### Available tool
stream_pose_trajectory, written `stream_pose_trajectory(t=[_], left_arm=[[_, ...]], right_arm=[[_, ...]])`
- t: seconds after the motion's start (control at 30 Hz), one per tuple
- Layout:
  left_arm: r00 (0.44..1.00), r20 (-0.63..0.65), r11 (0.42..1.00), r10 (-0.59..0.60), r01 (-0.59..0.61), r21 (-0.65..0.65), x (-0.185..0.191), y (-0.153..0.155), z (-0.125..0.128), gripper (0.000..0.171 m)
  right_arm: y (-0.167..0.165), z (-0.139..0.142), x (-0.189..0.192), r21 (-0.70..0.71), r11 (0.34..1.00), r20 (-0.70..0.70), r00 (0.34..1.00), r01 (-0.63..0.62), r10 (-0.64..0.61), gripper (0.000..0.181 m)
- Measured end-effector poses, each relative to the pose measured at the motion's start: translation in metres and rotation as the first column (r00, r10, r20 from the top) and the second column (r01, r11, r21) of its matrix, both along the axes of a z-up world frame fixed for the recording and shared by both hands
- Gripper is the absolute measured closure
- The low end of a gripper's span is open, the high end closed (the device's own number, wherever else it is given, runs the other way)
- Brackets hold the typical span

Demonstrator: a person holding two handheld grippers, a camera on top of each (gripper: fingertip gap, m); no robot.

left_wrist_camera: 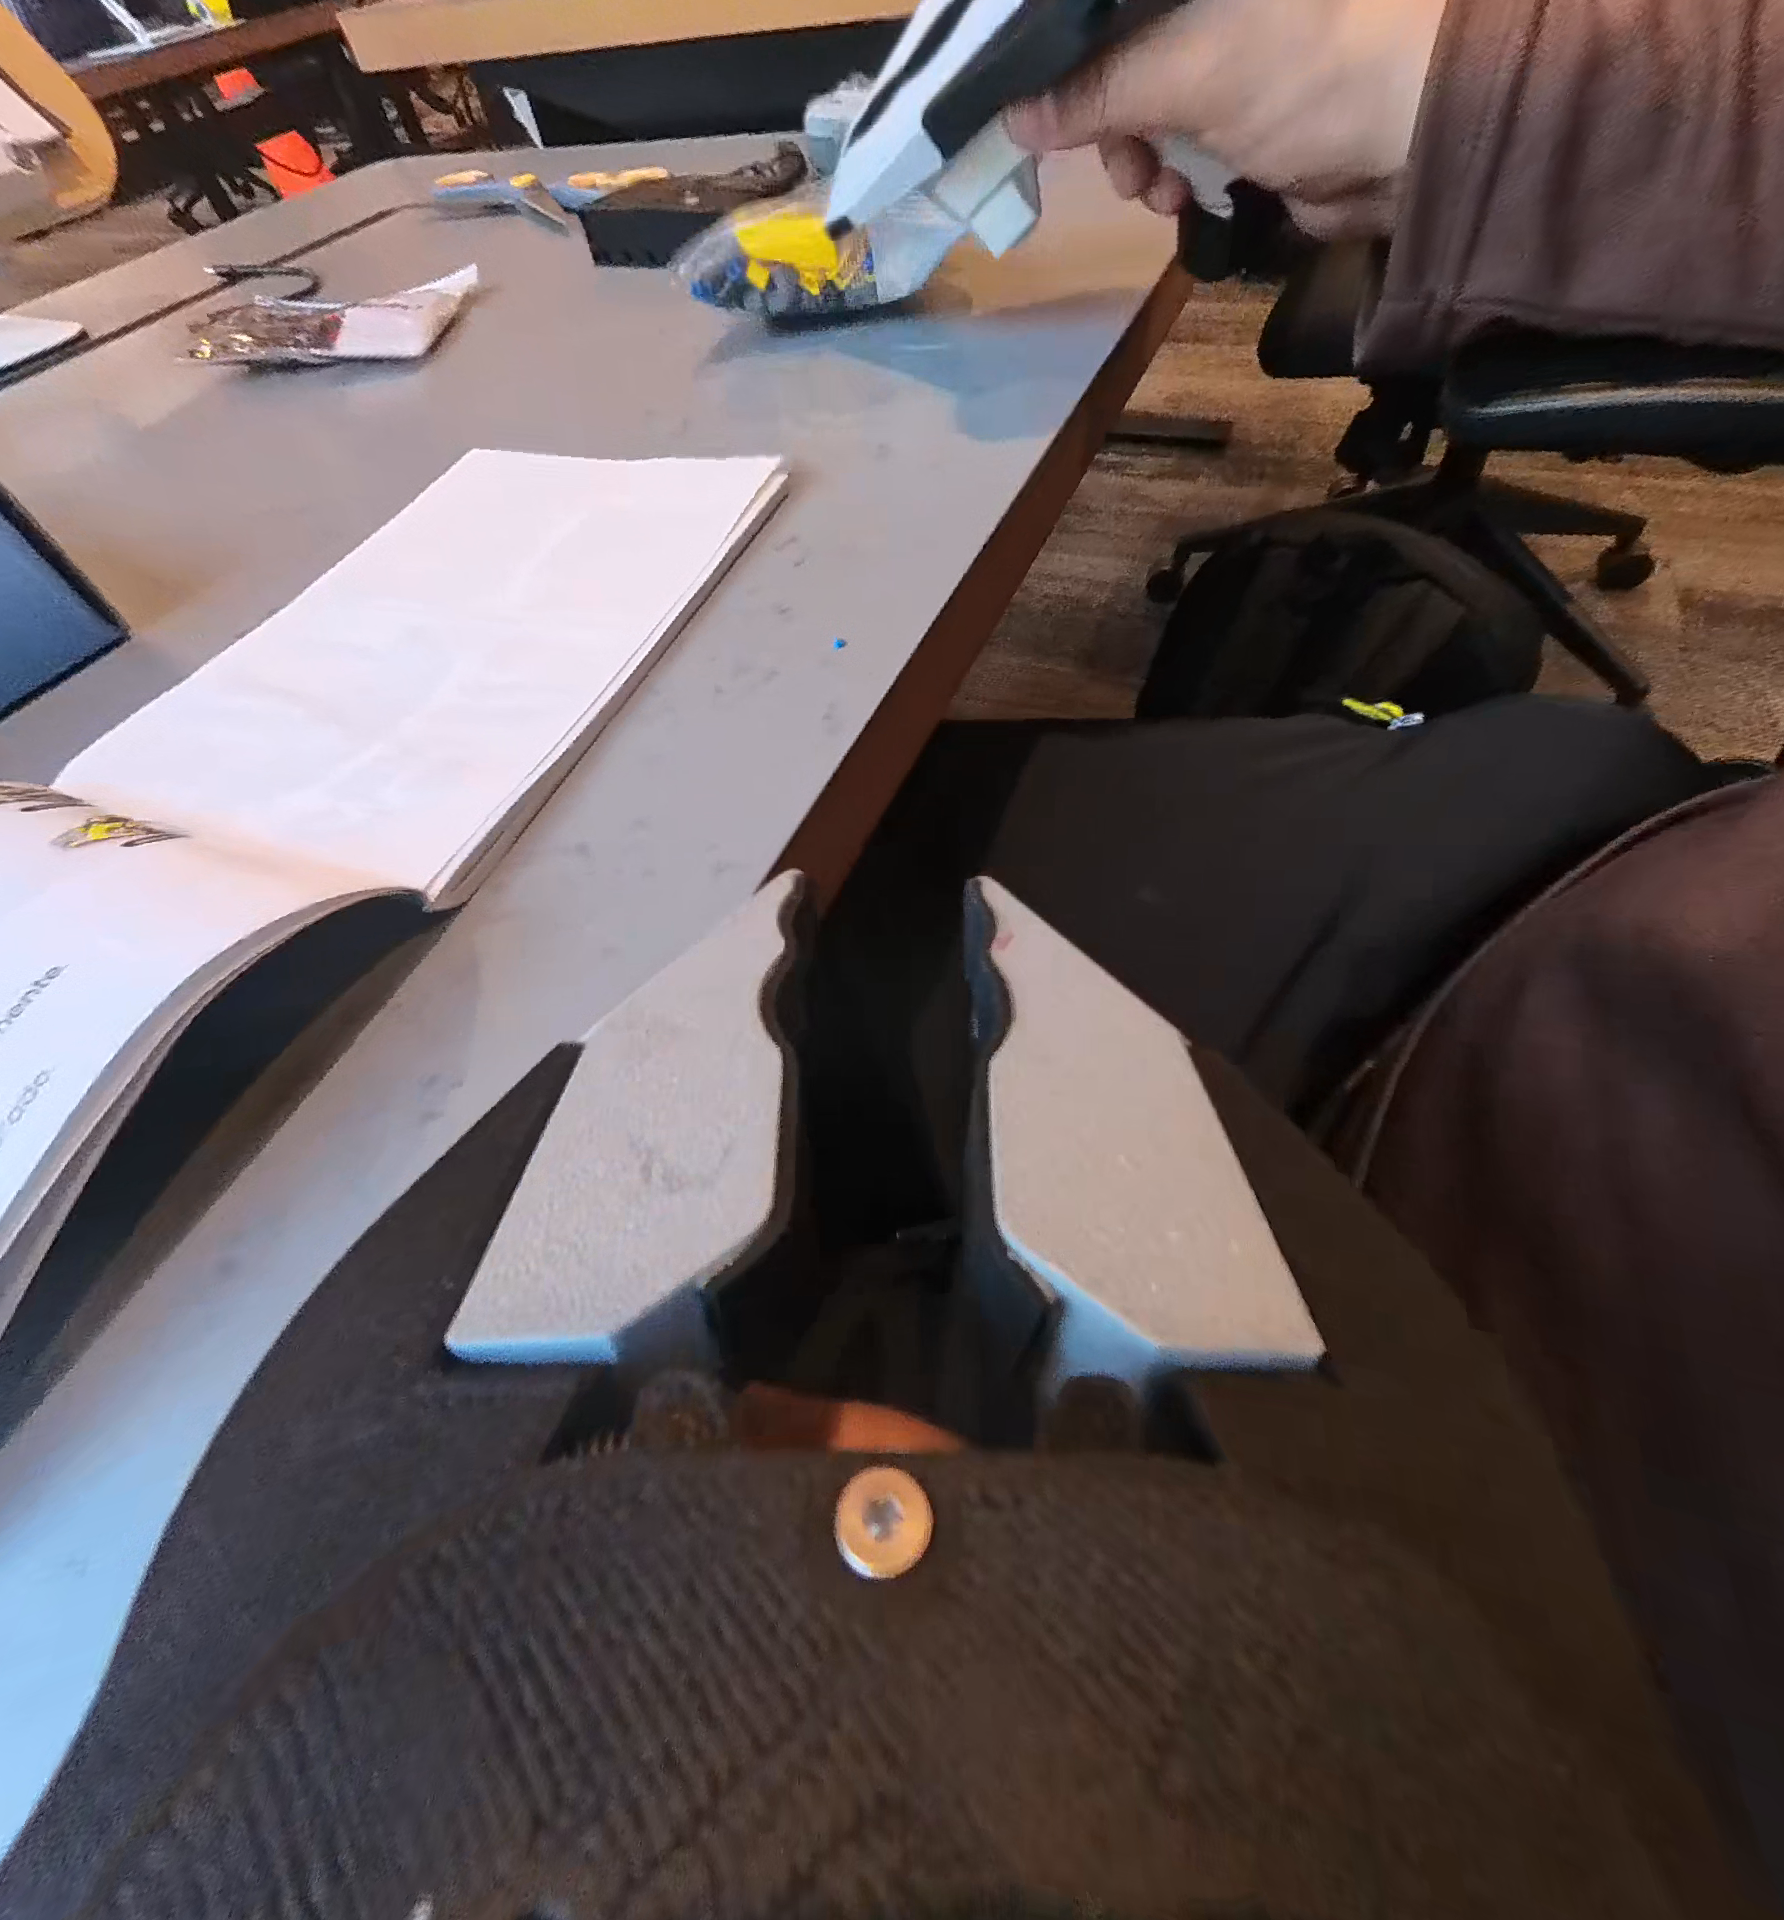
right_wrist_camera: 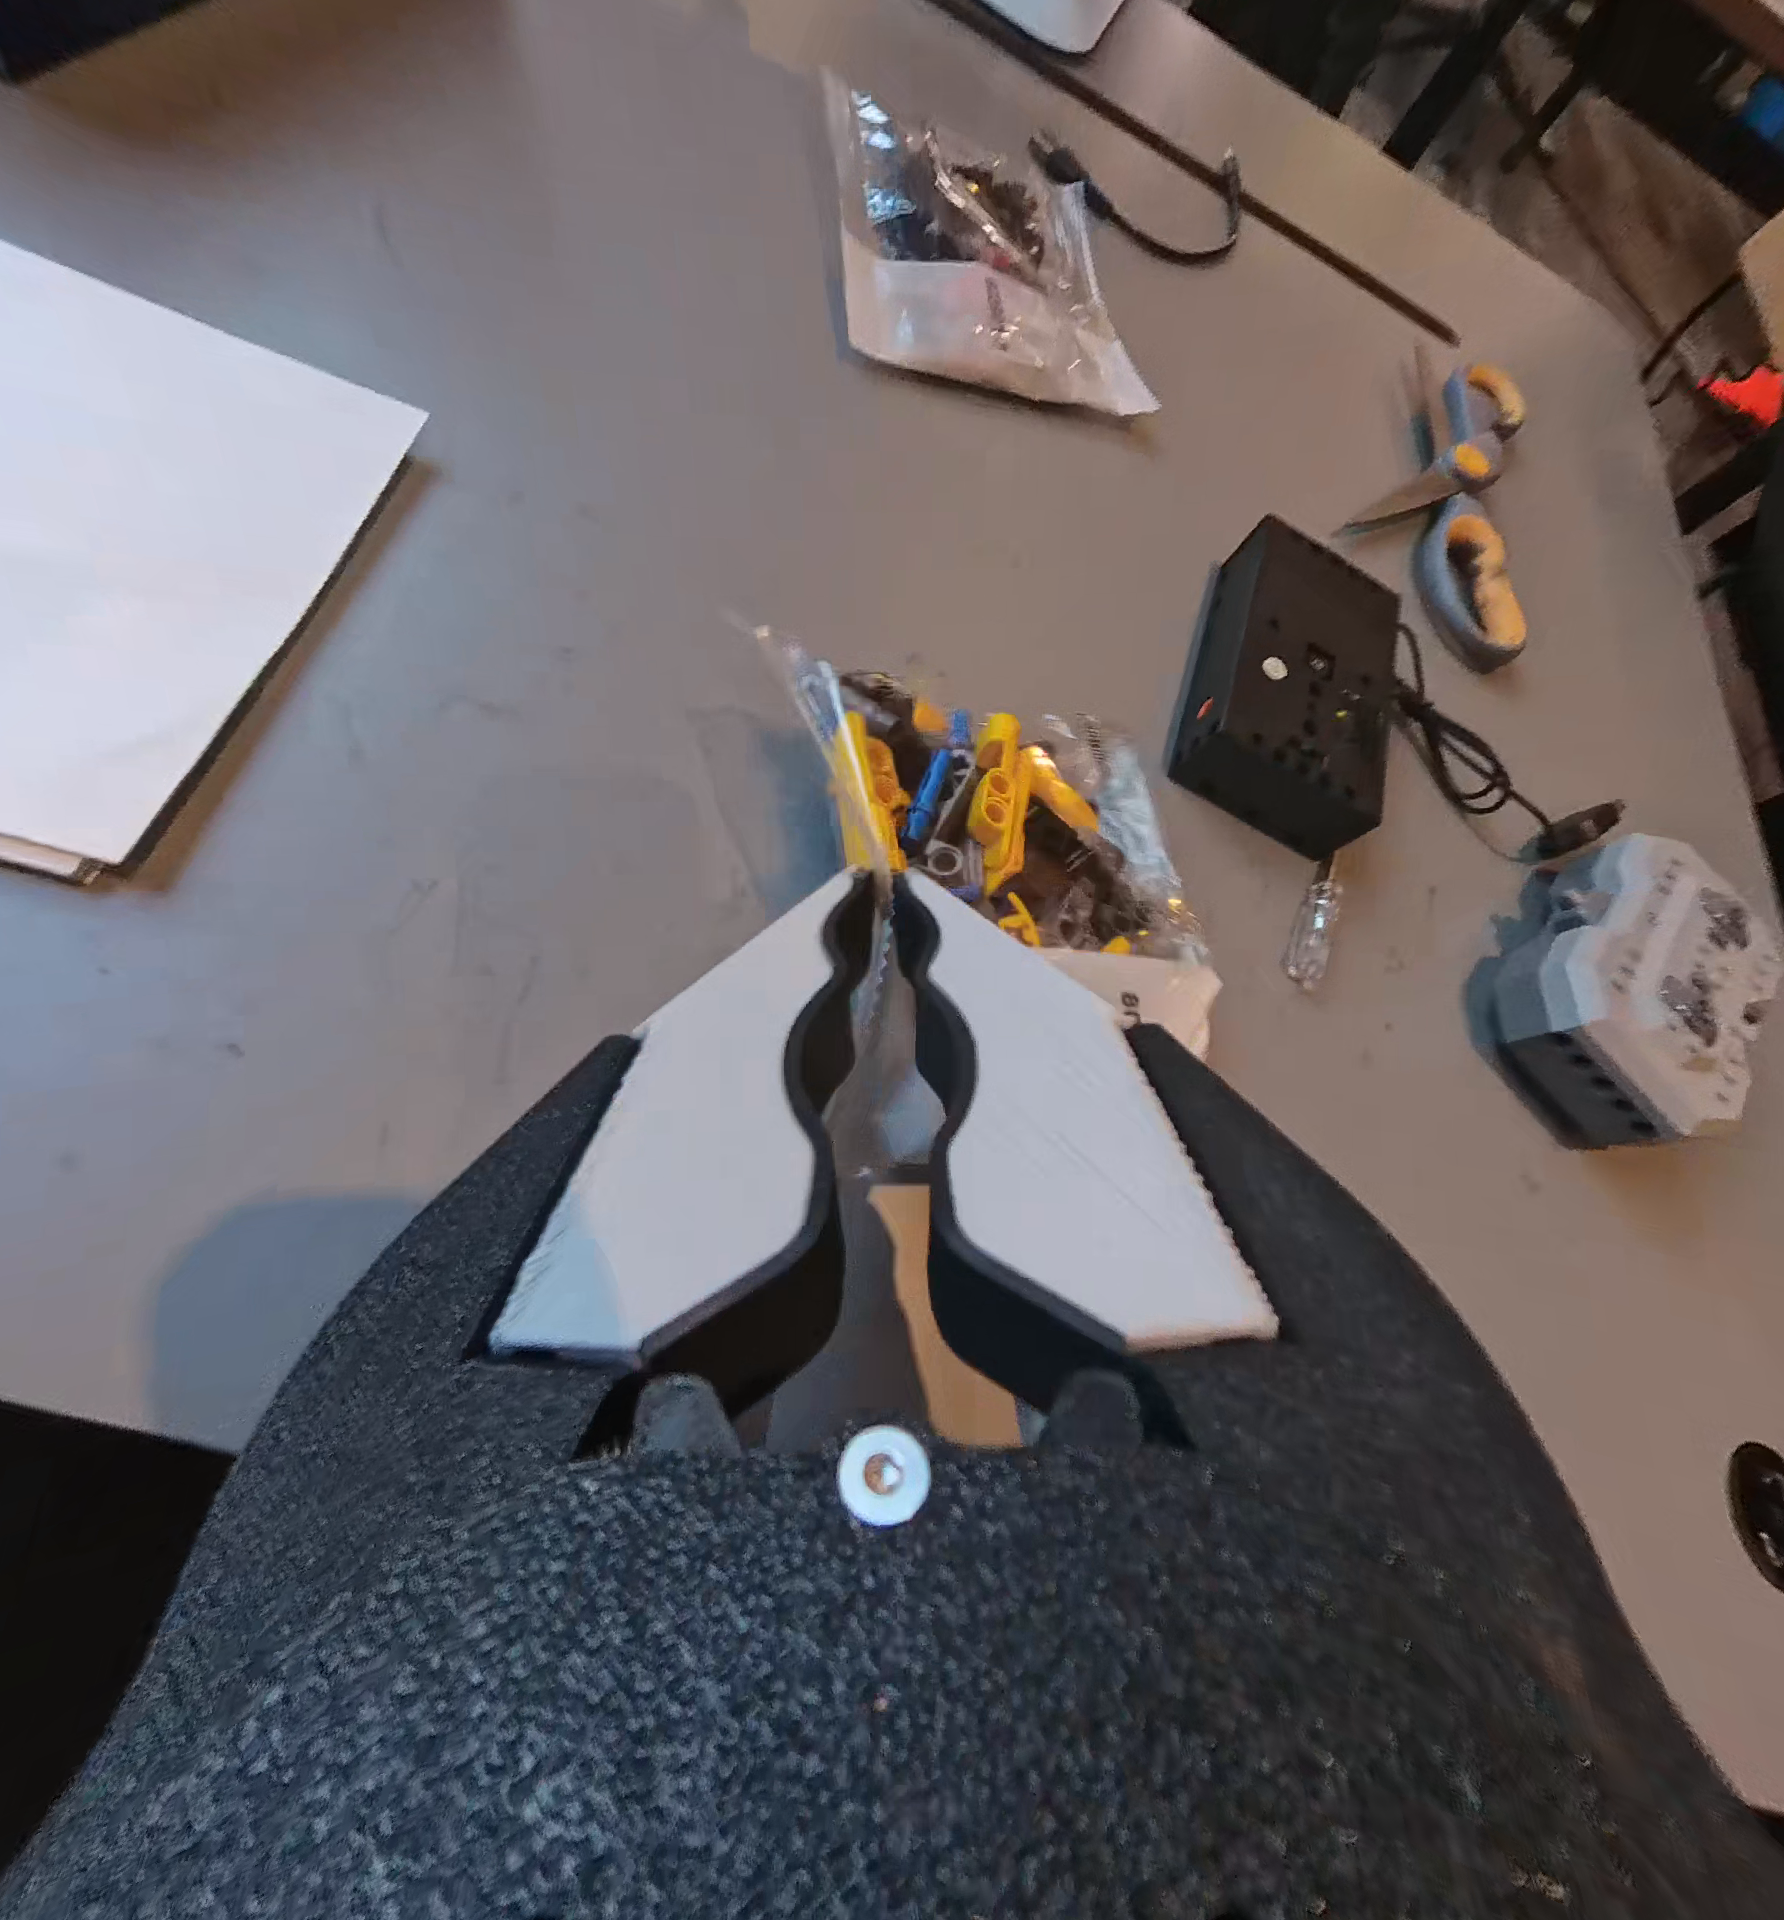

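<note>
At centre frame the right gripper (right_wrist_camera: pixel 880 883) has its jaws clamped on the crinkly edge of a light, floppy bag of plastic bricks (right_wrist_camera: pixel 992 821) on the counter (right_wrist_camera: pixel 555 623); the left gripper (left_wrist_camera: pixel 888 904), jaws apart, holds nothing.

I sit at a grey table (left_wrist_camera: pixel 898 436) with a dark brown edge, running toward my 12 o'clock. At 2 o'clock a black office chair (left_wrist_camera: pixel 1553 416) stands on wheeled legs over mottled brown carpet (left_wrist_camera: pixel 1096 582). Beyond the far end, at 11 o'clock, more dark tables (left_wrist_camera: pixel 244 94) crowd the room. Soft, even light falls on the tabletop.
</note>
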State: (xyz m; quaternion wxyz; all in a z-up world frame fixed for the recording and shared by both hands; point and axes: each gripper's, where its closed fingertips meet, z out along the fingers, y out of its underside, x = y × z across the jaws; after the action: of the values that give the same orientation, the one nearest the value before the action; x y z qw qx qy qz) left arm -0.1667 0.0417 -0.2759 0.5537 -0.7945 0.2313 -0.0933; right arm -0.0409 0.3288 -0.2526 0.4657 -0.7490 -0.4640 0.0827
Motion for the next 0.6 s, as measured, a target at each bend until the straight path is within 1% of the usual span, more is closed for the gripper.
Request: stream_pose_trajectory(t=[0.07, 0.17, 0.27, 0.3, 0.33, 0.4, 0.43, 0.5, 0.6], left_arm=[[0.999, 0.043, 1.0, -0.001, 0.001, 0.003, 0.0, -0.002, 0.005, 0.146], [0.998, 0.066, 1.0, -0.004, 0.004, -0.002, 0.002, -0.001, 0.007, 0.147], [0.999, 0.045, 1.0, -0.01, 0.01, 0.001, 0.005, 0.0, 0.005, 0.147], [0.999, 0.042, 1.0, -0.016, 0.016, 0.004, 0.007, 0.001, 0.005, 0.147], [0.999, 0.041, 1.0, -0.023, 0.023, 0.007, 0.01, 0.001, 0.006, 0.147], [0.998, 0.045, 0.999, -0.042, 0.041, 0.014, 0.014, 0.003, 0.008, 0.145], [0.998, 0.042, 0.998, -0.053, 0.053, 0.023, 0.015, 0.004, 0.012, 0.145], [0.999, 0.018, 0.997, -0.036, 0.035, 0.067, 0.011, 0.012, 0.027, 0.145], [1.0, 0.017, 0.991, -0.021, 0.019, 0.134, 0.004, 0.022, 0.057, 0.142]], right_arm=[[0.005, 0.01, -0.001, 0.037, 0.999, -0.018, 1.0, 0.016, -0.015, 0.181], [0.003, 0.033, -0.005, 0.078, 0.997, -0.102, 0.995, 0.019, -0.011, 0.181], [-0.016, 0.051, -0.016, -0.008, 0.998, -0.235, 0.97, -0.062, 0.059, 0.181], [-0.025, 0.057, -0.022, -0.058, 0.992, -0.288, 0.953, -0.116, 0.095, 0.181], [-0.039, 0.063, -0.031, -0.126, 0.972, -0.346, 0.927, -0.199, 0.145, 0.181], [-0.068, 0.074, -0.045, -0.263, 0.893, -0.451, 0.865, -0.364, 0.219, 0.181], [-0.084, 0.081, -0.052, -0.315, 0.838, -0.498, 0.829, -0.445, 0.253, 0.181], [-0.117, 0.095, -0.064, -0.397, 0.702, -0.581, 0.754, -0.592, 0.307, 0.181], [-0.153, 0.105, -0.081, -0.466, 0.517, -0.637, 0.678, -0.718, 0.367, 0.181]])
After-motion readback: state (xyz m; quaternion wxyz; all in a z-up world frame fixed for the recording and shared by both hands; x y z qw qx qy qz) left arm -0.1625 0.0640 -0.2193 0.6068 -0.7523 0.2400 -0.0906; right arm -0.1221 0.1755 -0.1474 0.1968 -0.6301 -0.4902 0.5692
